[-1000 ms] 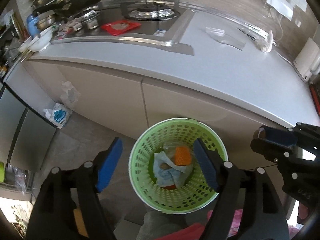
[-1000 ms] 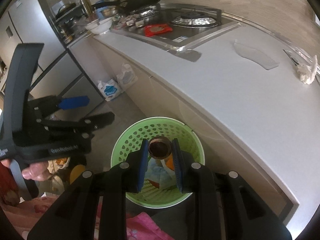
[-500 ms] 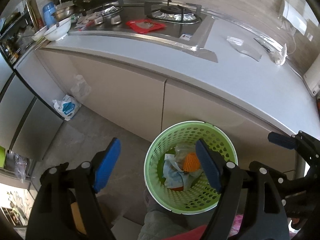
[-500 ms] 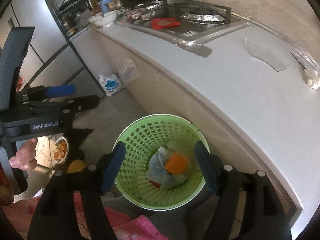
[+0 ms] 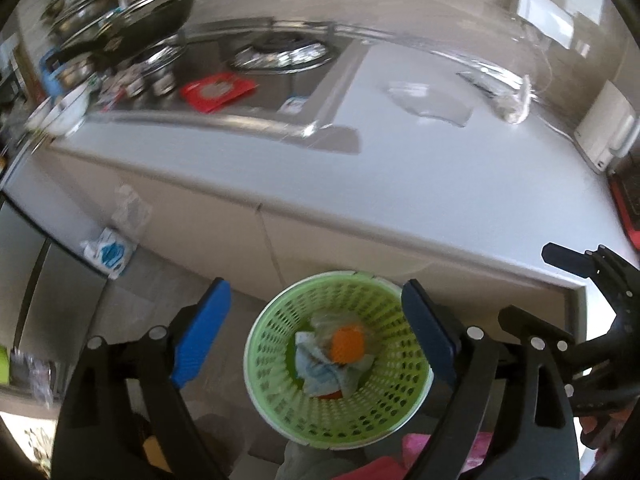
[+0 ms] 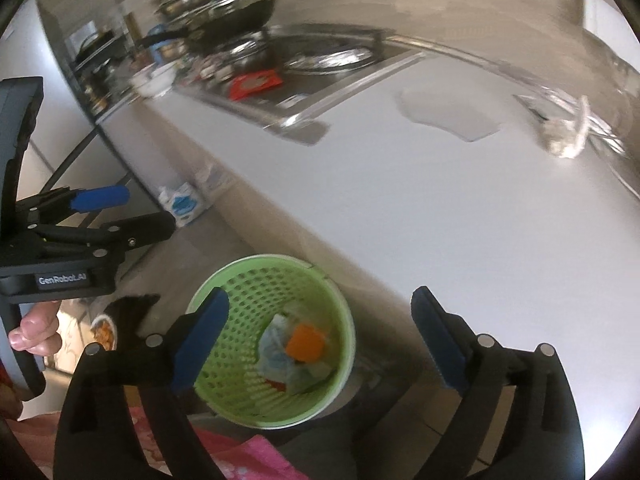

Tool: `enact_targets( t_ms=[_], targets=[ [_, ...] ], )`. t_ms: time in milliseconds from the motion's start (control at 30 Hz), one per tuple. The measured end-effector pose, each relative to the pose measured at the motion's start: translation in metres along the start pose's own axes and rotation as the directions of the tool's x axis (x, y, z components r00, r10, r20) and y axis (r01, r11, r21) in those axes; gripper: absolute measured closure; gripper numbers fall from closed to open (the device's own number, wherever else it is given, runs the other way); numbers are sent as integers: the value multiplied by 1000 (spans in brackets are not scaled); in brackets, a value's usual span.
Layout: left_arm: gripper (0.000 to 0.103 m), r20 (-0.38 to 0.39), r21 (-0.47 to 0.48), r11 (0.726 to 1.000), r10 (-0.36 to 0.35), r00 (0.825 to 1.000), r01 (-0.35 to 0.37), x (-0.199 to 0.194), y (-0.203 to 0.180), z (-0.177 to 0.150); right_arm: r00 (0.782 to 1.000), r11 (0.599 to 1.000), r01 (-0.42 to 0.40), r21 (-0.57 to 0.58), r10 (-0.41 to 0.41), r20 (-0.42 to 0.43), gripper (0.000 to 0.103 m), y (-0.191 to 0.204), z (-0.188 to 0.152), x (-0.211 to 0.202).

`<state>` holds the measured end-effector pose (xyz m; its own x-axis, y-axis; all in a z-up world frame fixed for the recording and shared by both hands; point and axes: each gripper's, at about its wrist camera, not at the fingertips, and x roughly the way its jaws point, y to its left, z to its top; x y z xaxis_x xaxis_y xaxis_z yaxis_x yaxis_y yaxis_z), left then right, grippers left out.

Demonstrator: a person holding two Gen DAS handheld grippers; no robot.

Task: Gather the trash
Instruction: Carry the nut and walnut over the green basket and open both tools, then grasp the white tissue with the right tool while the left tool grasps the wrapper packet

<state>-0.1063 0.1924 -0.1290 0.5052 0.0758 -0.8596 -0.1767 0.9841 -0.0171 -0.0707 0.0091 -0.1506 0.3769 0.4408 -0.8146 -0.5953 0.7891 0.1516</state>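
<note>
Green bin [image 5: 340,360] stands on the floor against the worktop [image 5: 440,168], holding trash: orange piece [image 5: 348,344] on blue cloth [image 5: 320,372]. Left claw [image 5: 316,336] and right claw [image 6: 320,340] hover above it, jaws opening, empty, so anything let go would fall inside.

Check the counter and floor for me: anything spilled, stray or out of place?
Two clear plastic scraps lie loose on the counter: a flat sheet and a crumpled wrapper. A blue-and-white bag sits on the floor against the cabinets. No spill shows around the green basket.
</note>
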Motion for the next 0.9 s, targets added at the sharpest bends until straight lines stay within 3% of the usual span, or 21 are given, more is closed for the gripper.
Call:
enact_targets(
  t_ms=[200,500,700,900],
  targets=[
    [16,28,73,996,-57,998,55,10,-37,46,994,993,91,75,-96,54,6,-56,12,-11],
    [12,61,182,978,-113,992,101,48,-104,128,955,947,220,233,-258,144,3,-171,58,-7],
    [12,42,176,971,-173,984,163,93,-150,197,929,912,273,307,-333,163,3,-245,95,22],
    [12,65,151,976,-168,984,157,127,-190,252,930,899,272,345,-337,147,3,-300,123,65]
  ],
)
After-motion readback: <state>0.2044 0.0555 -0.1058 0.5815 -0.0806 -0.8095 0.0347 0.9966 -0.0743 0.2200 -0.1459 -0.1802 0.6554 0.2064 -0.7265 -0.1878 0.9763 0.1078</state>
